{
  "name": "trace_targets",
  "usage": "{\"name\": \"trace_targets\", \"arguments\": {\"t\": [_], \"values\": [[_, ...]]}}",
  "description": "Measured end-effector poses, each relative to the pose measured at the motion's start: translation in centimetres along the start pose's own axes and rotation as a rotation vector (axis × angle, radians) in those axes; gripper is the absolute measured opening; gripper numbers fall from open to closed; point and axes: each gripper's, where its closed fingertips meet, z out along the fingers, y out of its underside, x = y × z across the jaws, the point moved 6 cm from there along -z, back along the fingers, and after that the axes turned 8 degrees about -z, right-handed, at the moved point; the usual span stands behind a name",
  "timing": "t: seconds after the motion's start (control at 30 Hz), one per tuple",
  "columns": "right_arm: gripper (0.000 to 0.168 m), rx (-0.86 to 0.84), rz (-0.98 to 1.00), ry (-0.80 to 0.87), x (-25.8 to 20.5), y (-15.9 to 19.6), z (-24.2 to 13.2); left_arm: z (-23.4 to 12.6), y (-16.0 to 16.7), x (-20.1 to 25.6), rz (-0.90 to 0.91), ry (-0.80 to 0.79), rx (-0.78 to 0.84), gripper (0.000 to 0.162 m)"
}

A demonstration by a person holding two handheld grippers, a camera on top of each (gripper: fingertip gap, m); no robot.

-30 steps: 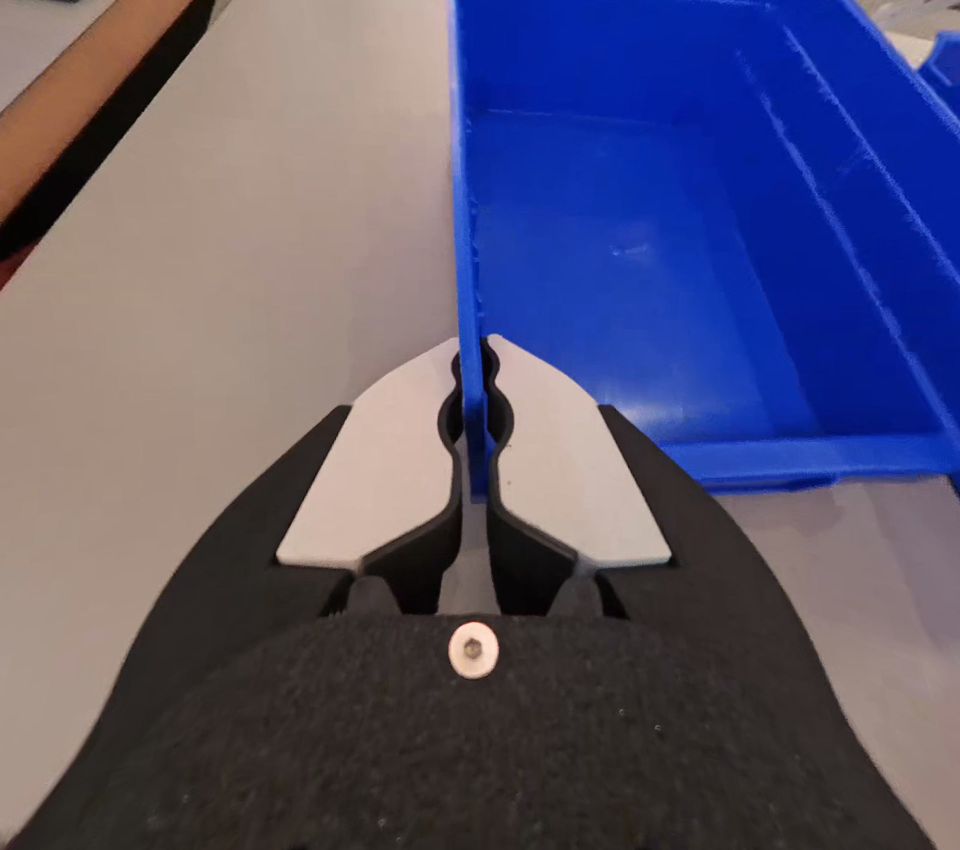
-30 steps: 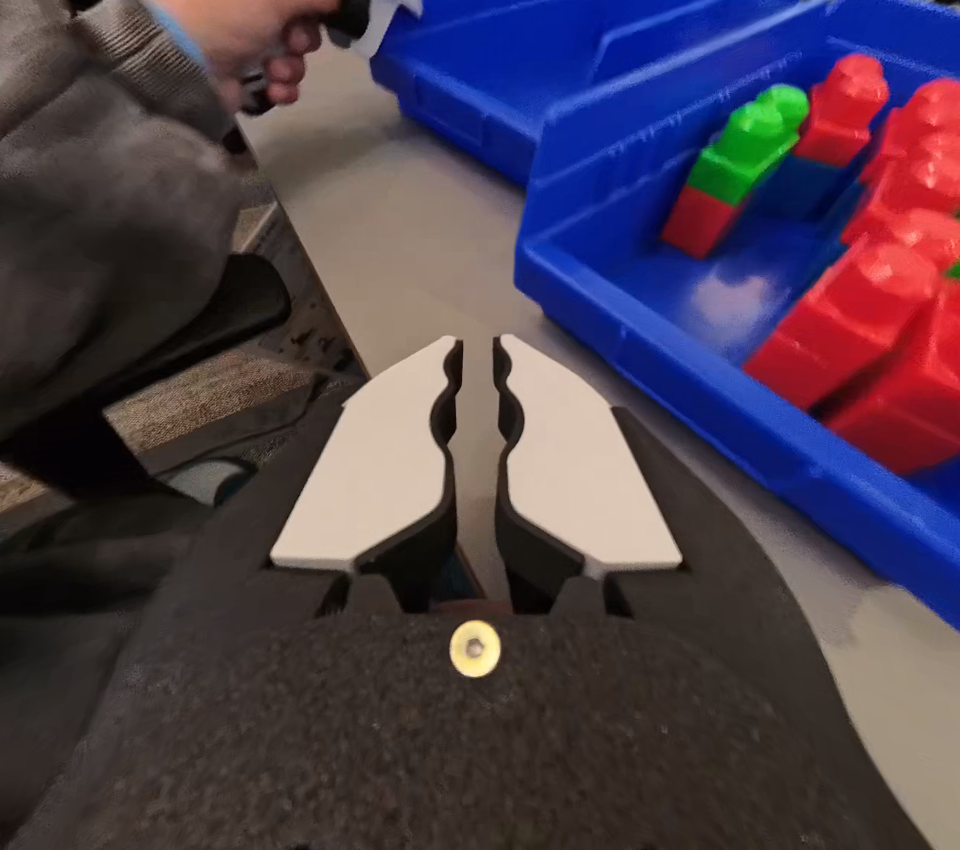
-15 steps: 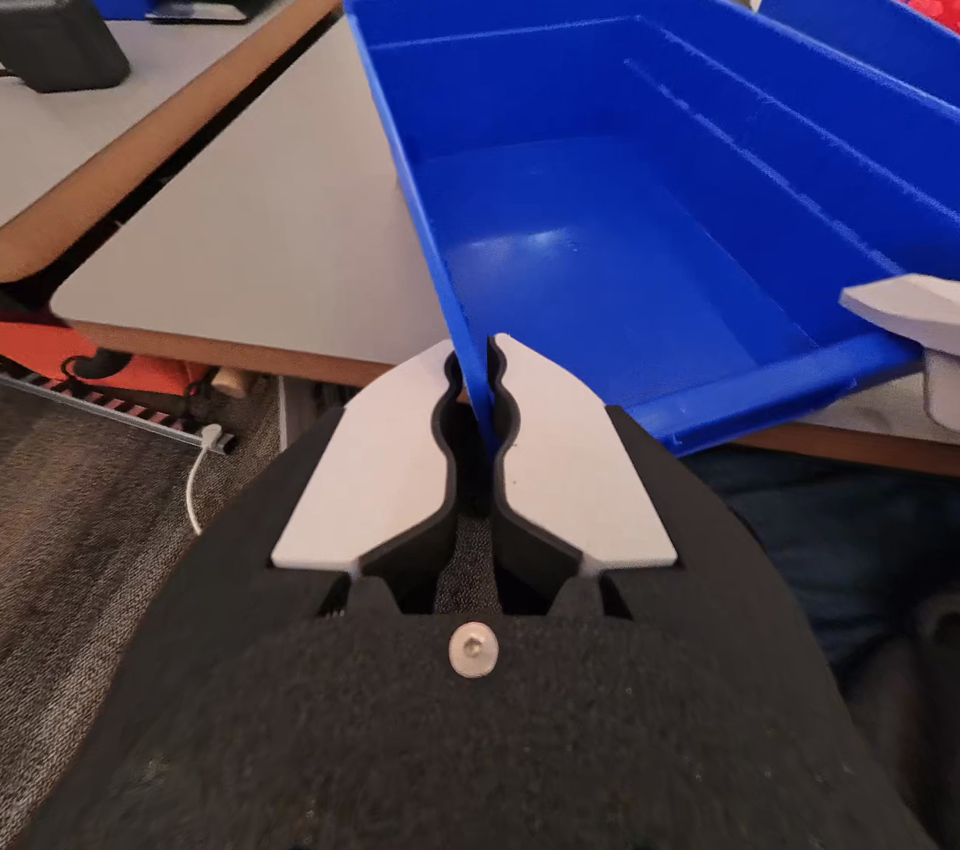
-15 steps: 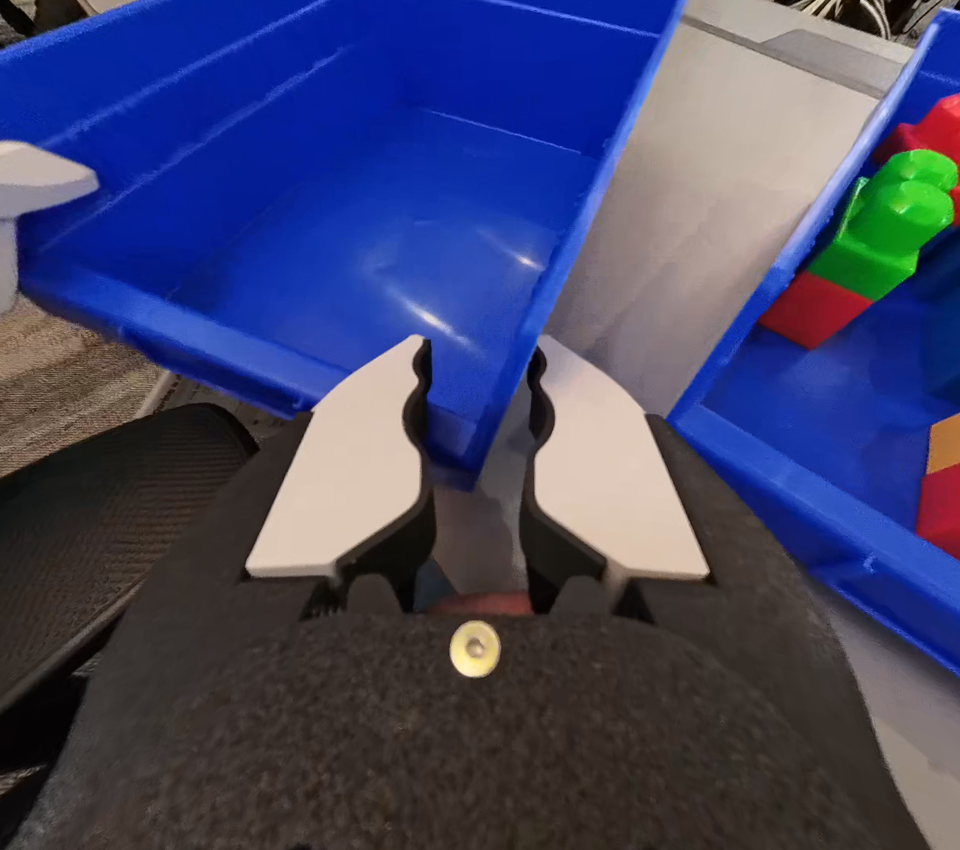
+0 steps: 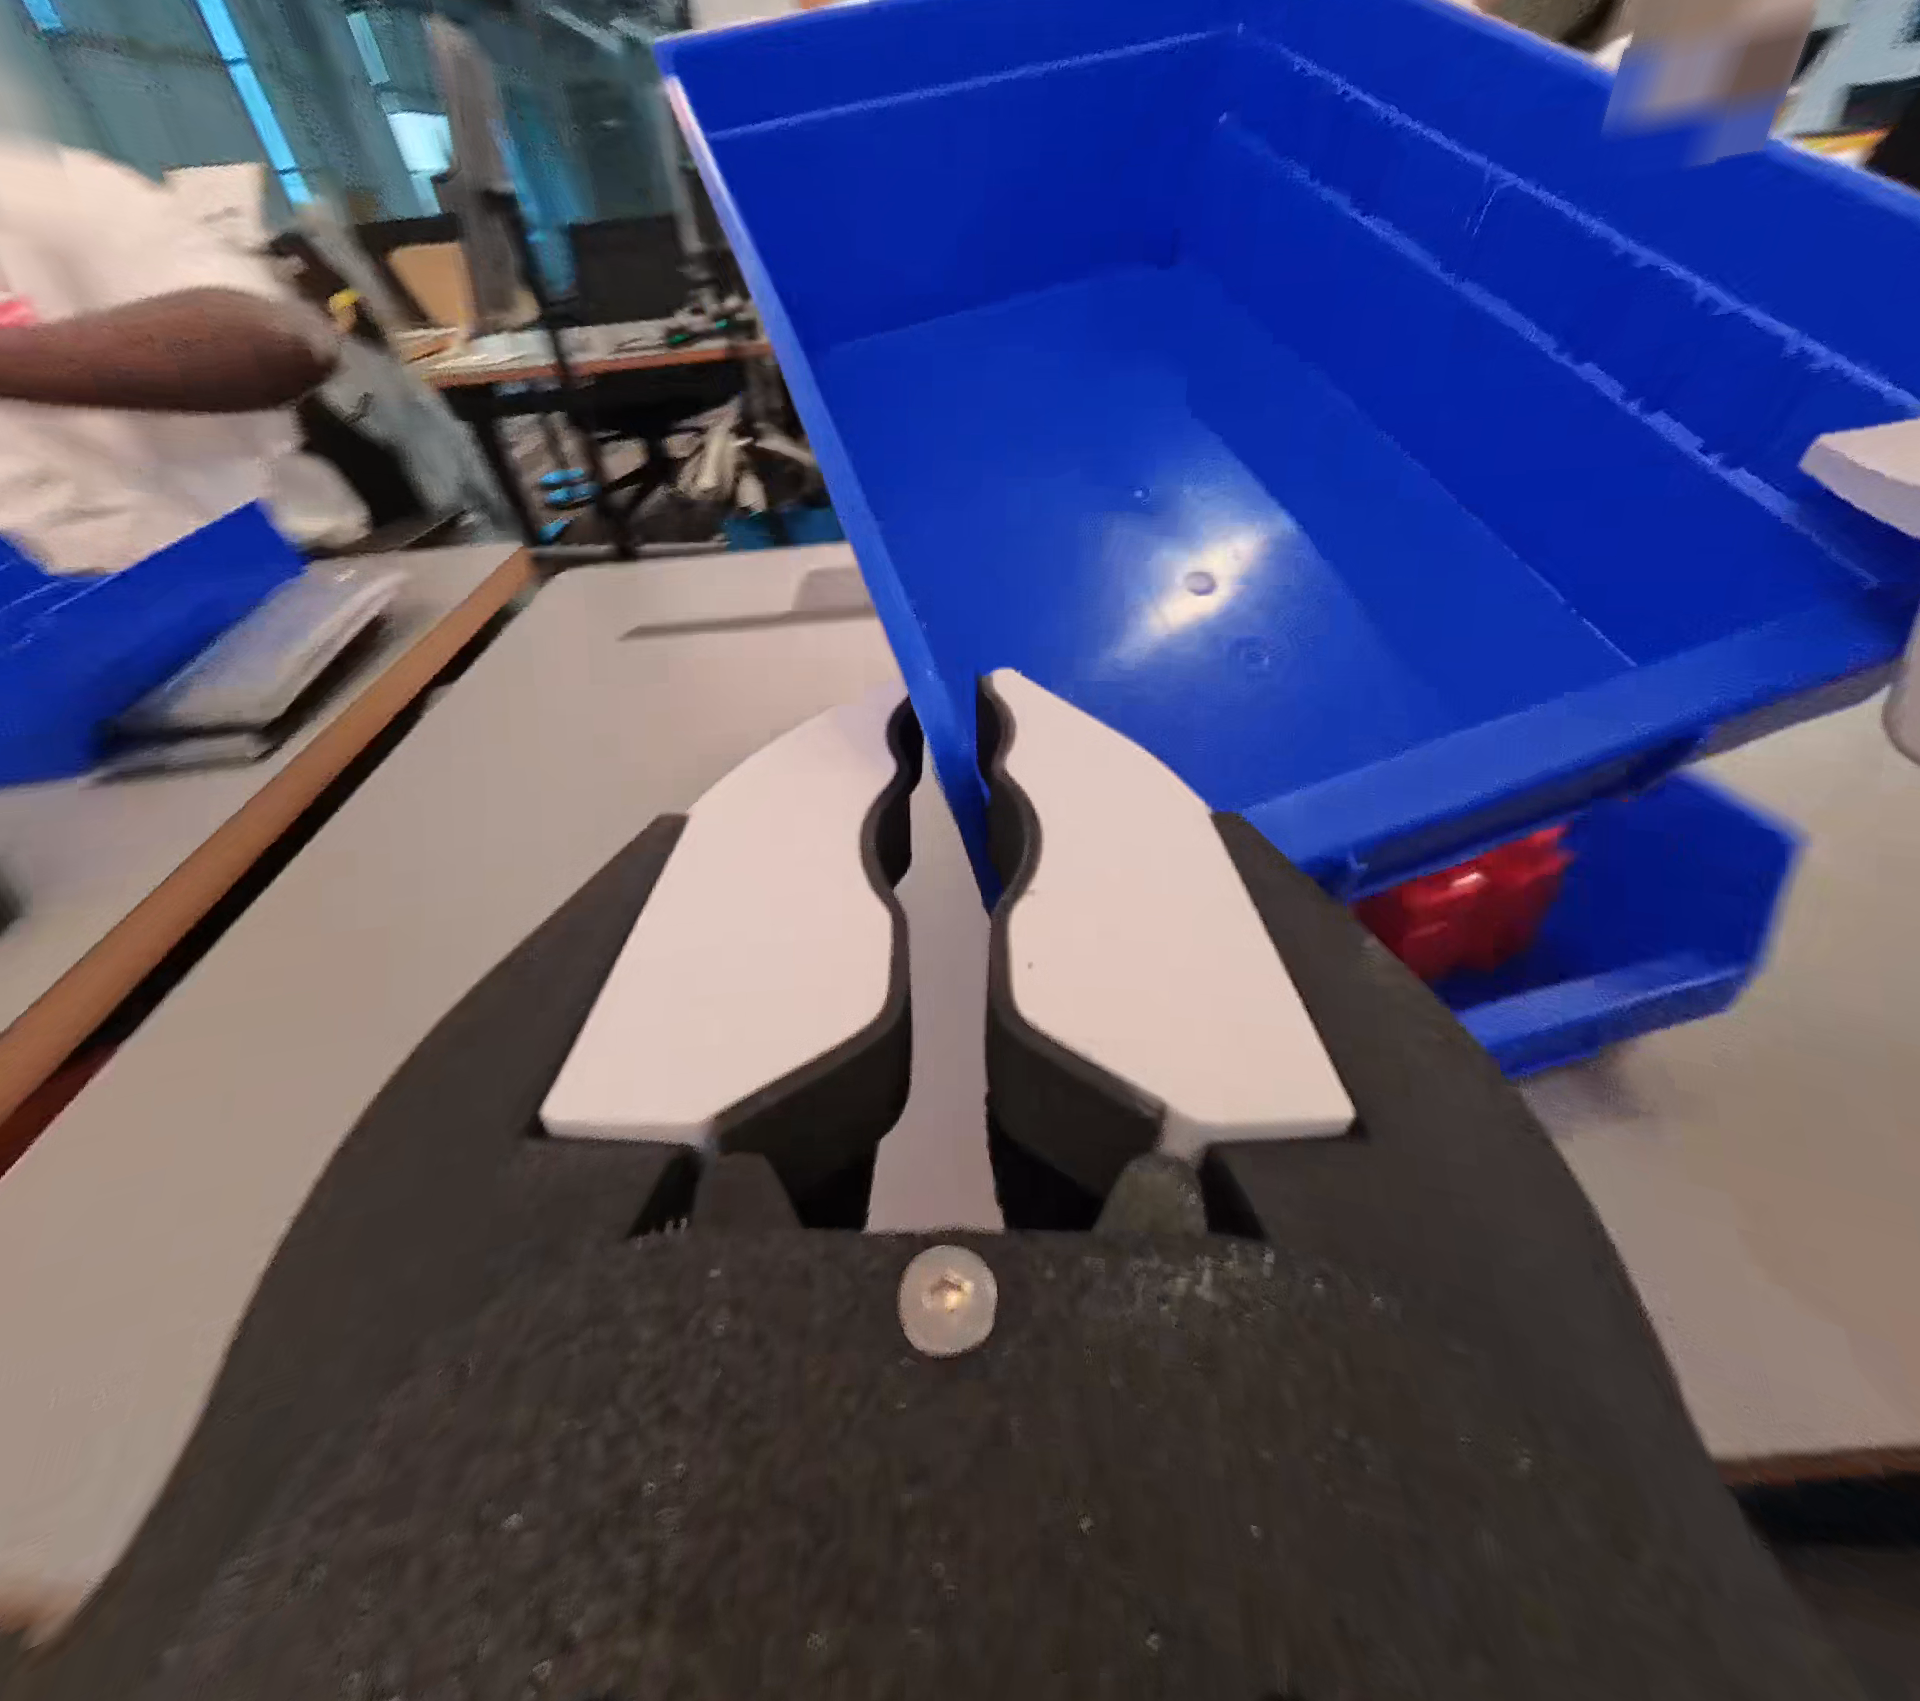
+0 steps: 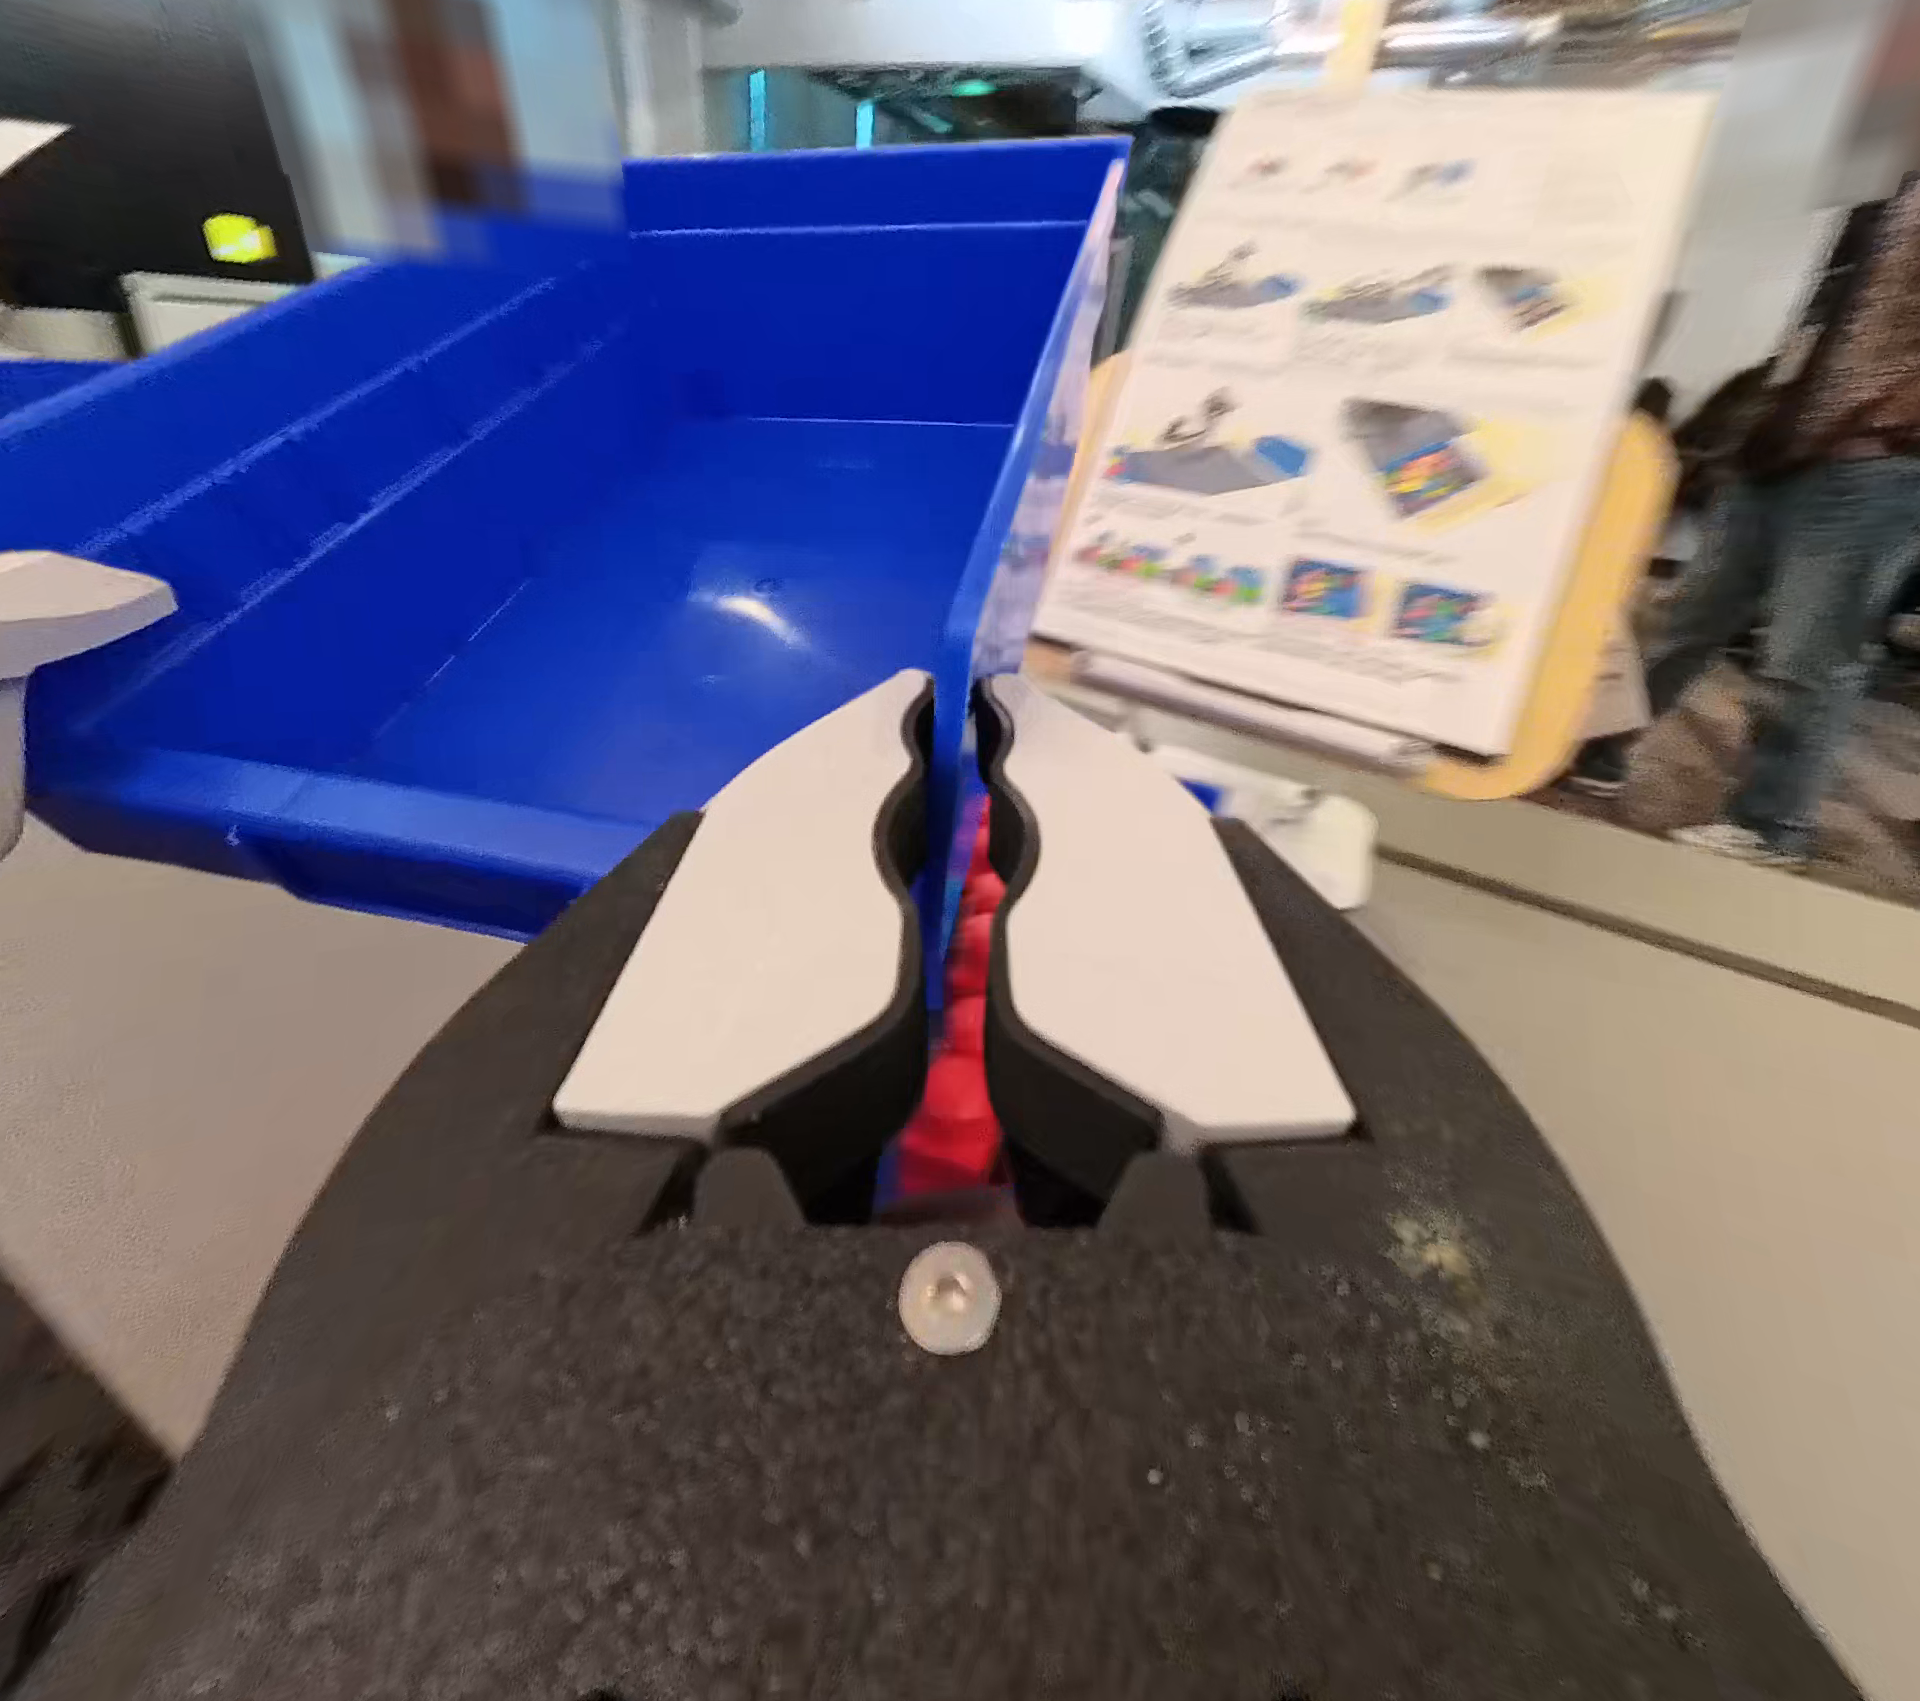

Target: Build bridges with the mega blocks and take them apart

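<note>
Surface: grey table (image 5: 582, 820) in a busy workshop.
Left gripper (image 5: 948, 716): I have it pinched on the left wall of the empty bin (image 5: 1299, 363).
Right gripper (image 6: 954, 695): I have it pinched on the bin's right wall.
Bin: raised, clear of the table.
Blocks (image 5: 1475, 908): red, in a second bin (image 5: 1662, 924) below the raised one.
Background: picture board (image 6: 1351, 425) at right.

Nothing I can make out as writing. Beyond the right wall of the empty blue bin (image 6: 582, 508) that my tongs grip stands a white instruction board (image 6: 1361, 415) with small colour pictures and lines of print, all too blurred to read.
</note>
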Motion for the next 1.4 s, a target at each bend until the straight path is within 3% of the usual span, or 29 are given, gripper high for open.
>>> {"name": "trace_targets", "arguments": {"t": [0.13, 0.27, 0.43, 0.6, 0.77, 0.9, 0.97, 1.0, 1.03, 1.07, 1.1, 1.17, 1.27, 1.33, 1.4], "values": [[0.006, -0.009, -0.008, 0.173, 10.4, -0.8, -3.8, 4.8, -2.9, 10.1, 0.044, 0.152, 0.013, 0.009], [0.005, -0.106, 0.028, 0.34, 20.7, 2.1, -8.7, 9.3, -2.0, 21.7, 0.059, 0.296, -0.017, 0.009], [0.005, -0.254, 0.15, 0.467, 30.4, 9.7, -14.1, 13.9, 4.4, 34.1, 0.035, 0.422, -0.178, 0.007], [0.005, -0.413, 0.206, 0.454, 34.8, 17.5, -15.5, 17.2, 11.8, 39.5, 0.013, 0.437, -0.346, 0.007], [0.003, -0.541, 0.227, 0.425, 36.9, 22.6, -14.4, 18.1, 15.0, 41.2, 0.046, 0.396, -0.334, 0.008], [0.003, -0.619, 0.261, 0.405, 37.9, 24.8, -14.3, 18.2, 17.4, 41.8, -0.006, 0.453, -0.388, 0.014], [0.003, -0.577, 0.284, 0.414, 38.0, 25.0, -14.2, 18.1, 17.6, 41.7, -0.03, 0.478, -0.384, 0.017], [0.003, -0.58, 0.271, 0.419, 38.0, 25.0, -14.2, 17.9, 17.5, 41.5, -0.032, 0.48, -0.399, 0.022], [0.005, -0.589, 0.244, 0.428, 38.0, 25.0, -14.2, 17.7, 17.2, 41.2, -0.031, 0.484, -0.415, 0.042], [0.013, -0.605, 0.211, 0.46, 38.2, 25.1, -14.4, 17.1, 16.8, 40.7, -0.028, 0.495, -0.426, 0.055], [0.026, -0.616, 0.183, 0.486, 38.3, 25.1, -14.7, 16.1, 16.2, 40.0, -0.029, 0.513, -0.427, 0.057], [0.038, -0.589, 0.159, 0.514, 38.2, 24.0, -15.5, 13.4, 14.7, 37.8, -0.023, 0.573, -0.418, 0.06], [0.045, -0.425, 0.233, 0.502, 36.6, 19.5, -15.9, 9.3, 11.7, 31.9, 0.037, 0.587, -0.385, 0.063], [0.044, -0.285, 0.275, 0.403, 33.5, 15.7, -14.8, 8.4, 9.3, 25.6, 0.136, 0.433, -0.312, 0.052], [0.044, -0.235, 0.245, 0.273, 28.6, 13.1, -12.4, 8.5, 7.4, 18.5, 0.237, 0.226, -0.273, 0.052]]}}
